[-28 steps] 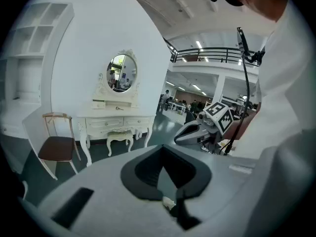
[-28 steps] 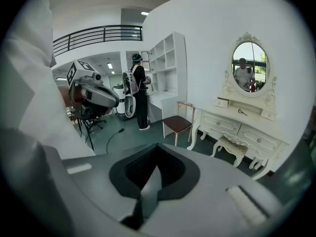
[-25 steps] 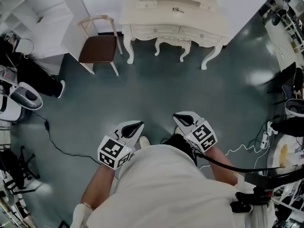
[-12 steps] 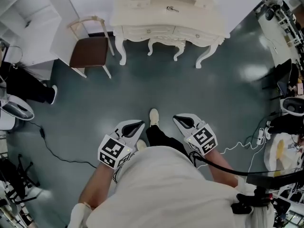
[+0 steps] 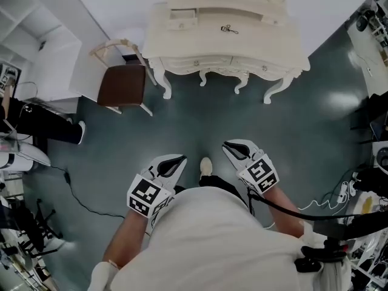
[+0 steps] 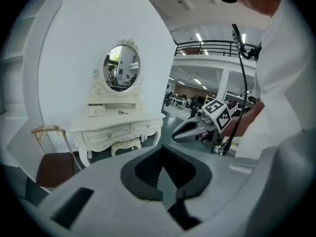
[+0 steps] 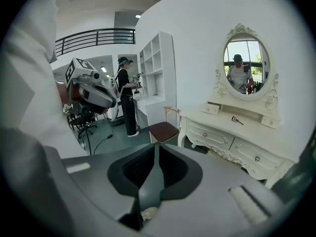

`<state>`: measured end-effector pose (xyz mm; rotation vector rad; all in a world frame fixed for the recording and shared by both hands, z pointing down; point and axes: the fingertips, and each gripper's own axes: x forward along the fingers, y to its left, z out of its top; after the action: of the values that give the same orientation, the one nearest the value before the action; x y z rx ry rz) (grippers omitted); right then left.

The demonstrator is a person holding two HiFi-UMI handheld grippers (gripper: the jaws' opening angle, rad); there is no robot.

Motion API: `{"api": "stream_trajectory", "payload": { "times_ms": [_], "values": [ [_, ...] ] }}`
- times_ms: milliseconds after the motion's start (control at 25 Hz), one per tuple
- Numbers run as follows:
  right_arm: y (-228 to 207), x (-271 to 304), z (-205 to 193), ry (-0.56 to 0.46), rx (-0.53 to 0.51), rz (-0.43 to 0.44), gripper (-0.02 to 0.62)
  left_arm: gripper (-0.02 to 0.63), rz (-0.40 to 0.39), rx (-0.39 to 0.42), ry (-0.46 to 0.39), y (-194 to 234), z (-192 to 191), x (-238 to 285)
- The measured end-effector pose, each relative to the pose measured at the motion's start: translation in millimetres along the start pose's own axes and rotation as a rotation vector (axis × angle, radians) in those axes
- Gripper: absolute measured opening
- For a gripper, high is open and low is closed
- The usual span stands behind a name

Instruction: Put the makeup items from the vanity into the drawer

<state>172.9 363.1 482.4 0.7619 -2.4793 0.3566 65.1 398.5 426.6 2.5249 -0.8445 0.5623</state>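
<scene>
Facing vanity [image 5: 267, 41], left claw [image 5: 180, 158], right claw [image 5: 226, 146] closed; mirror [image 7: 245, 65] in gripper views

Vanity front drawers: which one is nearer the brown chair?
The left drawer in the head view, beside the brown chair; the right drawer is farther from it.

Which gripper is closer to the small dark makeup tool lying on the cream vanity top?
Right. The right gripper is almost in line with the small dark makeup tool, back across the floor; the left gripper is farther left. Neither is near the cream vanity.
</scene>
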Motion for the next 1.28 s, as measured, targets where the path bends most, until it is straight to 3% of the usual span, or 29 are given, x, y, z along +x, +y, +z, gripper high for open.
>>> {"api": "stream_trajectory", "payload": {
  "times_ms": [280,480,1000,1280],
  "values": [
    [-73.2,41.3,6.5,0.005,0.001,0.022,0.034,0.003,0.021,-0.019,0.002,52.0,32.1,49.9],
    [-103.1,76.9,24.2,0.031,0.024,-0.005,0.034,0.003,-0.019,-0.023,-0.015,104.8,53.8,65.5],
    [-217.7,184.5,153.7,0.030,0.054,-0.208,0.034,0.003,-0.175,0.045,-0.034,295.7,149.8,85.5],
    [-267.2,220.1,176.3,0.075,0.069,-0.300,0.029,0.003,-0.243,0.067,-0.014,356.6,164.1,90.1]
  ]
}}
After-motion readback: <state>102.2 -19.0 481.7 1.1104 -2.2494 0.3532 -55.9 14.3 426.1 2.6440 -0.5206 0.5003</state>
